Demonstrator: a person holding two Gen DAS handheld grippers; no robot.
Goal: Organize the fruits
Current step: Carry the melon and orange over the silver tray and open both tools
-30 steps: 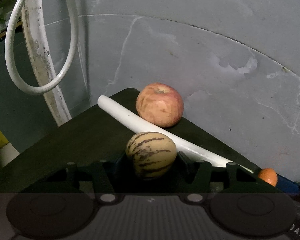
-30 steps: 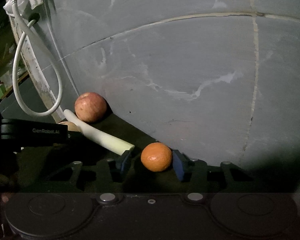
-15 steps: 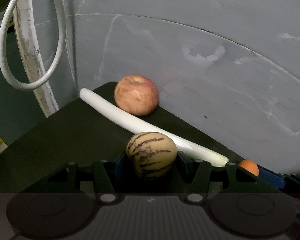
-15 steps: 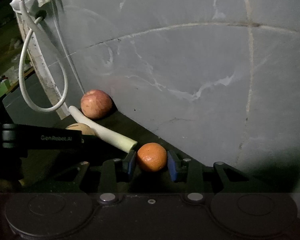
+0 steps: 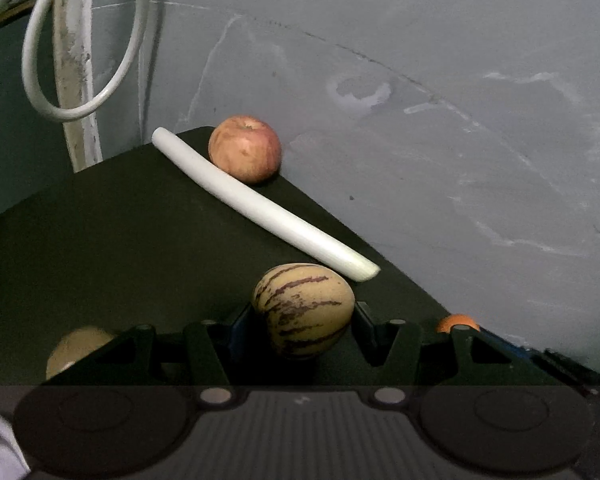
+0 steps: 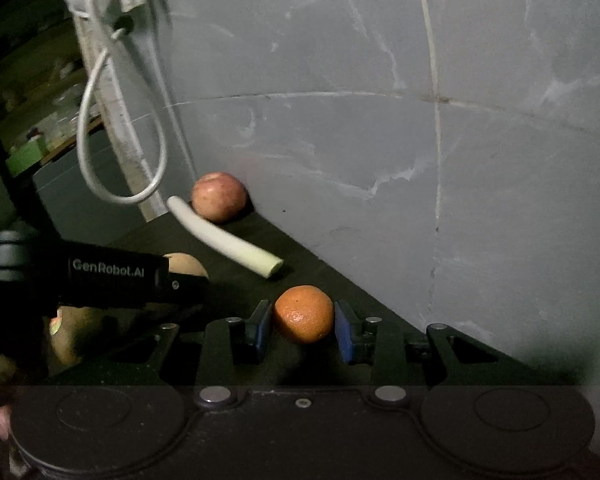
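Note:
My left gripper (image 5: pixel 303 316) is shut on a yellow melon with purple stripes (image 5: pixel 303 309), held over the dark table (image 5: pixel 100 240). My right gripper (image 6: pixel 303 320) is shut on an orange (image 6: pixel 304 313); the orange also peeks out at the right of the left wrist view (image 5: pixel 458 321). A red apple (image 5: pixel 245 148) sits at the table's far corner against the grey wall, touching a white leek stalk (image 5: pixel 260 202). Both show in the right wrist view, the apple (image 6: pixel 219 197) and the stalk (image 6: pixel 224 242). The left gripper's body (image 6: pixel 100 276) crosses the left of that view.
A grey wall (image 5: pixel 420 120) runs close along the table's right edge. A white cable loop (image 5: pixel 80 40) hangs by a pale post at the far left. A tan fruit (image 5: pixel 78 348) lies low left, partly hidden; it also shows in the right wrist view (image 6: pixel 70 332).
Both grippers have pulled back from the wall with their fruits; the apple and stalk look farther away. The right gripper has closed on the orange. A tan fruit has come into view low left.

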